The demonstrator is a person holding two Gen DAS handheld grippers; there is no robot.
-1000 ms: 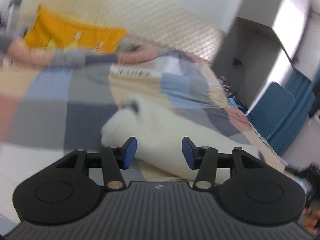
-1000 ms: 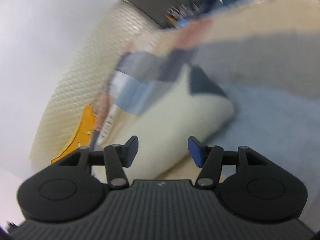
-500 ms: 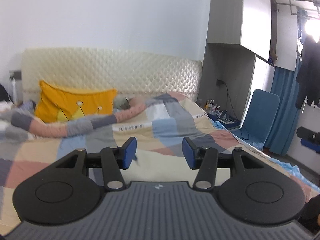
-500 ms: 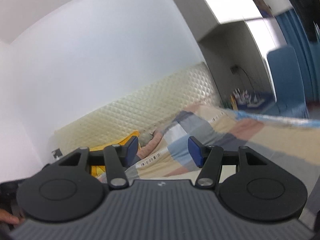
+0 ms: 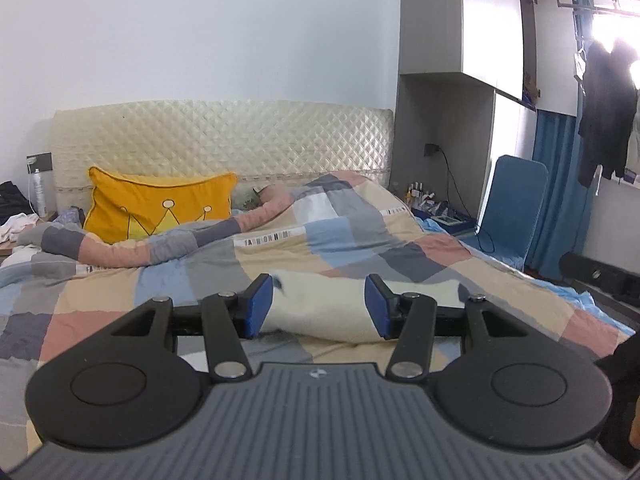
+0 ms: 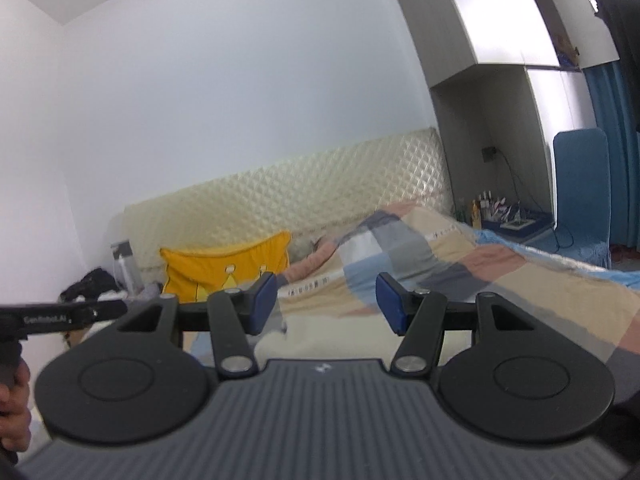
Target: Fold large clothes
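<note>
Your left gripper (image 5: 319, 305) and right gripper (image 6: 325, 303) both stand spread, empty; the folded cream garment (image 5: 320, 304) lies at twelve o'clock on the patchwork quilt (image 5: 160, 292).

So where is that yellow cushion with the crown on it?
In the left wrist view, the yellow crown cushion leans against the quilted cream headboard, left of centre, behind the patchwork duvet.

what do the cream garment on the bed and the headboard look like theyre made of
Cream garment: seemingly a soft, matte fleece or thick knit, judging by its fuzzy surface and rounded folds. Headboard: padded, diamond-quilted cream covering with a slight sheen, possibly satin or faux leather.
</note>
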